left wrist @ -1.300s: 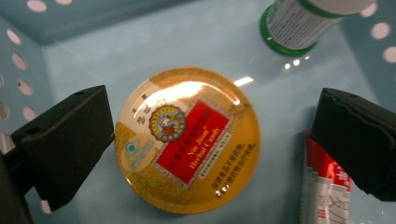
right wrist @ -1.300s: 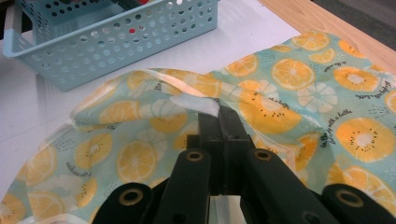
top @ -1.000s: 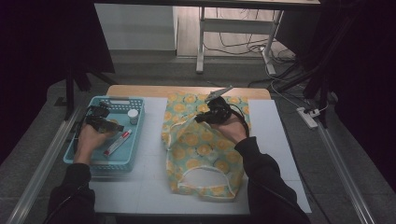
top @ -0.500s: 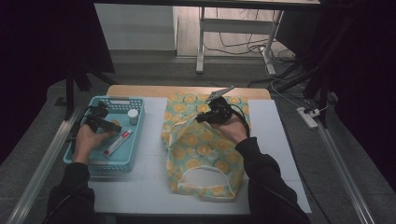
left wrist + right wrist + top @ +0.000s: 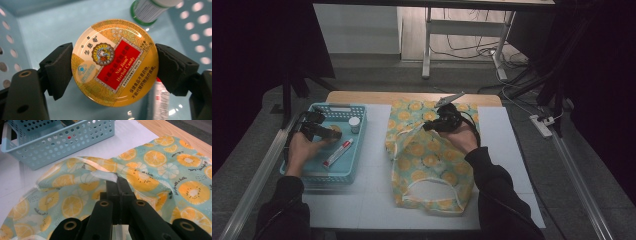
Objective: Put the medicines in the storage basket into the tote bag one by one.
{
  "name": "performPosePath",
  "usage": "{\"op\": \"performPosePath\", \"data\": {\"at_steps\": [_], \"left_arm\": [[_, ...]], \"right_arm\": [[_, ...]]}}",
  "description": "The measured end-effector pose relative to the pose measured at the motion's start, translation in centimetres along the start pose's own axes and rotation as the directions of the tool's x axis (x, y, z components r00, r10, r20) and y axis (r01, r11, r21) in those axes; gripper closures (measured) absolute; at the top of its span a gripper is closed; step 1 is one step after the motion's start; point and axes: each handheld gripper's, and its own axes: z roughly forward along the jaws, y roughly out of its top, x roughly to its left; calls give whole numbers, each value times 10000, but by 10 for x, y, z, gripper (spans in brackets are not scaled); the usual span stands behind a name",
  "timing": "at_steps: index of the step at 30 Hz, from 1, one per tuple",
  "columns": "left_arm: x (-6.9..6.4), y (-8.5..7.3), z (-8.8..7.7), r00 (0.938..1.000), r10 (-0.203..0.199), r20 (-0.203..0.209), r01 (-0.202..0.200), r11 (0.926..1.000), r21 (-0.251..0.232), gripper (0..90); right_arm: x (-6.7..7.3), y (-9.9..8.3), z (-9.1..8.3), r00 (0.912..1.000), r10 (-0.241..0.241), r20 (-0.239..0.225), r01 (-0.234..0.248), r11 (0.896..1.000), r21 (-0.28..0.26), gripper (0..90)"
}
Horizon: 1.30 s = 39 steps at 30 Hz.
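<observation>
My left gripper (image 5: 113, 65) has just been closing and is clamping the round gold candy tin (image 5: 114, 62) flat, lid facing up, in the pale blue perforated plastic basket (image 5: 357, 150). My right gripper (image 5: 117, 180) is pinching the rim of the orange-slice-print fabric bag (image 5: 155, 167), lying lengthwise toward me.

left gripper (image 5: 113, 63): pads pressing both sides of round yellow tin (image 5: 115, 62) | tin sitting in blue basket (image 5: 50, 22) | white bottle (image 5: 152, 10) standing behind | tube (image 5: 160, 100) lying beside
</observation>
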Motion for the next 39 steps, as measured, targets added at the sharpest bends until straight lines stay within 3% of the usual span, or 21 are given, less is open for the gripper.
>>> {"op": "performPosePath", "data": {"at_steps": [8, 21, 29, 32, 39], "left_arm": [[-19, 3, -20, 9971, 730, 211, -719, 9961, -503, 203], [-49, 1, -50, 9829, 1735, 620, -1669, 9810, -990, 204], [-74, 0, -63, 9674, 2342, 962, -2223, 9676, -1199, 204], [-82, 0, -66, 9587, 2491, 1372, -2308, 9634, -1367, 203], [-103, 1, -68, 9389, 3039, 1618, -2801, 9475, -1542, 203]], "right_arm": [[0, -1, 0, 10000, 32, 33, -32, 10000, -48, 900], [0, -2, -3, 10000, 11, 65, -11, 9999, -131, 900], [1, -1, -4, 10000, -7, 95, 9, 9999, -129, 900], [0, -1, -4, 10000, -6, 94, 7, 9999, -129, 900], [0, -1, -3, 9999, -4, 121, 5, 10000, -83, 900]]}}
